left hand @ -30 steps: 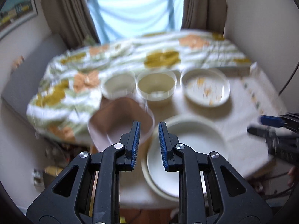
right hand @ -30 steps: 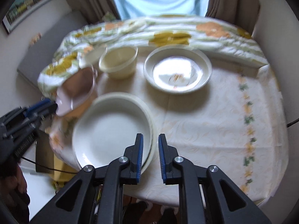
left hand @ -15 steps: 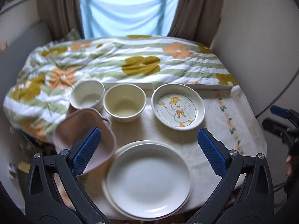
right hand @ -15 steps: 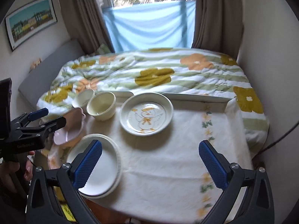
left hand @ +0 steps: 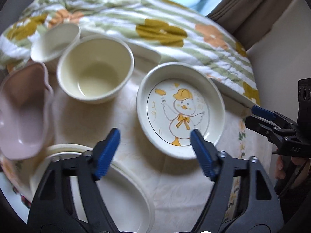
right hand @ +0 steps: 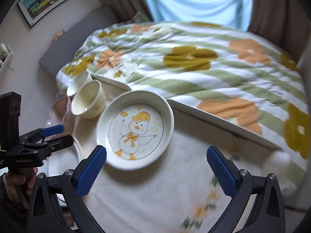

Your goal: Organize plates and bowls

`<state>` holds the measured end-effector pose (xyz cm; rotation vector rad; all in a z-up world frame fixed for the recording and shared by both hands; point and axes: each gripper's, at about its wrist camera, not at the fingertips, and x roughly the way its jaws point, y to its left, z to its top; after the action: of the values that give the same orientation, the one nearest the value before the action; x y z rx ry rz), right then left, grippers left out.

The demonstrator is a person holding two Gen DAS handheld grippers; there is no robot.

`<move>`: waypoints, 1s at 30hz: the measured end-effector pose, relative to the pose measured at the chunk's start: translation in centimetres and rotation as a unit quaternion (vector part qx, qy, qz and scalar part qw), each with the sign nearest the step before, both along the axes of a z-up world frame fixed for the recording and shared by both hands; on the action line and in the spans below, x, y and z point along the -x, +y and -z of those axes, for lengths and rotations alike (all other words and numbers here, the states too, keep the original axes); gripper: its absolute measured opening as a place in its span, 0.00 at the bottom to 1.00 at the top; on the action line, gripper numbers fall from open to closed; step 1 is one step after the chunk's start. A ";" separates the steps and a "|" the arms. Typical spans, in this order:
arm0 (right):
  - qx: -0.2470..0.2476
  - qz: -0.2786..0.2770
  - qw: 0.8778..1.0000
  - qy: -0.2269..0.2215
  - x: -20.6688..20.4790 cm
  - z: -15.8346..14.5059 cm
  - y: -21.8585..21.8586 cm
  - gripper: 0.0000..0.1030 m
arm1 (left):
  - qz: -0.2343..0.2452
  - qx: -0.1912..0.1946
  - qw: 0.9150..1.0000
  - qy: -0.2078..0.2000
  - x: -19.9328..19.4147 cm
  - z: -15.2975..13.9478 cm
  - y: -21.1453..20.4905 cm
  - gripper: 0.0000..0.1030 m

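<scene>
- Both grippers were hanging over the cloth-covered table (right hand: 155, 190) with nothing in them. The left gripper (left hand: 155, 151) had its blue pads about half spread and closing, with only bare cloth and the near rim of the duck dish showing in the gap.
- The right gripper (right hand: 155, 167) was spread wide, also starting to close, with nothing between the pads.
- The target looked like the shallow cream ceramic dish with a yellow-capped duck printed inside (left hand: 180, 112), sitting mid-table just right of the bowls and just beyond the plates.
- My take on doing it well: pinch the raised rim on the near side, one pad inside and one outside, and lift it level. Glazed ceramic is slick, so a shallow bite could slip.
- I'd probably let one gripper carry and the other steady.
- Count, dishes: one duck dish, plus large plain cream plates (left hand: 124, 198) stacked at the near edge. Looked like two, but I couldn't be sure.
- Count, bowls: one deep cream round bowl (left hand: 95, 69), one small white cup-like bowl (left hand: 56, 40) behind it, and one pink heart-ish bowl (left hand: 23, 112) on the left. So three bowls.
</scene>
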<state>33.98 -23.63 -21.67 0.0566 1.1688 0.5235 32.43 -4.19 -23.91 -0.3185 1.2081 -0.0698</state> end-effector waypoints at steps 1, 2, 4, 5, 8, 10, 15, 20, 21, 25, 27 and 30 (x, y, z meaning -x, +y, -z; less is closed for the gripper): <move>-0.003 -0.011 1.000 0.012 -0.8 1.1 0.1 0.74 | -0.009 0.002 1.000 0.012 -0.5 1.1 0.0 0.58; -0.003 -0.021 1.000 0.019 -1.4 2.0 0.3 0.66 | -0.014 0.002 1.000 0.021 -0.8 1.9 -0.1 0.55; -0.001 -0.042 0.999 0.030 -2.3 3.7 1.1 0.57 | -0.025 0.002 0.999 0.033 -1.3 3.4 -0.2 0.51; -0.001 -0.047 0.998 0.032 -2.6 4.2 1.3 0.54 | -0.029 0.002 0.999 0.036 -1.5 4.0 -0.3 0.51; -0.007 -0.062 0.997 0.039 -3.5 5.6 1.8 0.44 | -0.038 -0.005 0.998 0.045 -2.0 5.4 -0.7 0.43; -0.013 -0.071 0.997 0.041 -4.0 6.1 2.1 0.37 | -0.041 -0.015 0.998 0.039 -2.2 5.5 -0.7 0.37; -0.018 -0.080 0.996 0.041 -5.1 6.9 2.2 0.23 | -0.051 -0.018 0.998 0.035 -2.9 5.6 -0.7 0.19; -0.016 -0.090 0.995 0.041 -5.5 7.3 2.2 0.16 | -0.054 -0.024 0.998 0.034 -3.2 5.6 -1.1 0.17; -0.018 -0.092 0.995 0.041 -5.6 7.3 2.2 0.16 | -0.053 -0.026 0.998 0.034 -3.0 5.3 -0.9 0.17; -0.026 -0.095 0.995 0.033 -5.3 7.1 2.0 0.16 | -0.049 -0.033 0.998 0.028 -3.1 5.0 -1.1 0.17; -0.029 -0.094 0.995 0.032 -5.1 6.9 1.9 0.16 | -0.047 -0.037 0.998 0.023 -2.9 4.5 -1.2 0.17; -0.033 -0.089 0.995 0.026 -4.8 6.3 1.7 0.16 | -0.040 -0.043 0.998 0.014 -2.6 3.4 -1.3 0.17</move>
<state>38.77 -21.94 -27.94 0.0231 1.2128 0.7211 35.06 -5.49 -27.29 -0.2922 1.2206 0.0563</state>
